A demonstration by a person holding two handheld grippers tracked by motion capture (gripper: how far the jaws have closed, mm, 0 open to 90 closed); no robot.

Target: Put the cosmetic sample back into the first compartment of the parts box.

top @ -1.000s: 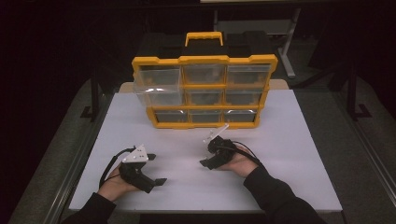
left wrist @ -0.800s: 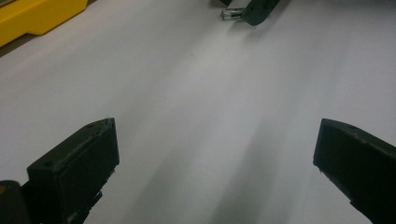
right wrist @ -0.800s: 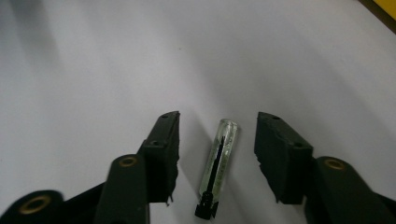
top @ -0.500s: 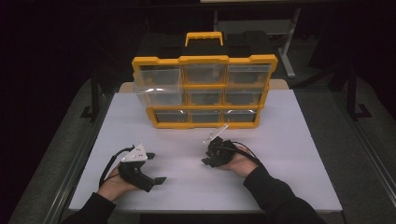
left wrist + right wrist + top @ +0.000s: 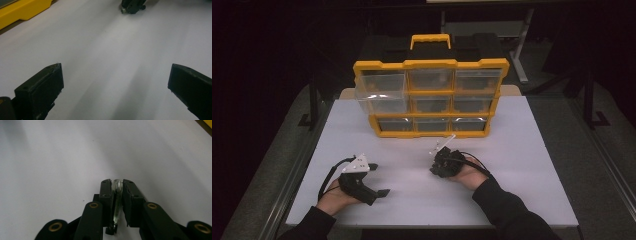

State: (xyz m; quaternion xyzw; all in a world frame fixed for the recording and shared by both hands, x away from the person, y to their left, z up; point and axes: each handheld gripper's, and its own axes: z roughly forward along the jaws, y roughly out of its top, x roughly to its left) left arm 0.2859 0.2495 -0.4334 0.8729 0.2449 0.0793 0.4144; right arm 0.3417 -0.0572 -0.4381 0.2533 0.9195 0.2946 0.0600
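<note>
Your right gripper (image 5: 438,169) has its jaws pinched on a small clear piece (image 5: 117,195), just in front of the yellow organizer (image 5: 430,97). Your left gripper (image 5: 379,192) rests on the white worktop (image 5: 522,165), nearer you than the organizer, jaws spread wide with nothing between them.

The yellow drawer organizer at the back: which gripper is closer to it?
Right. The right gripper sits just in front of the yellow drawer organizer, below its bottom row; the left gripper lies farther back toward the person, off to the left.
</note>
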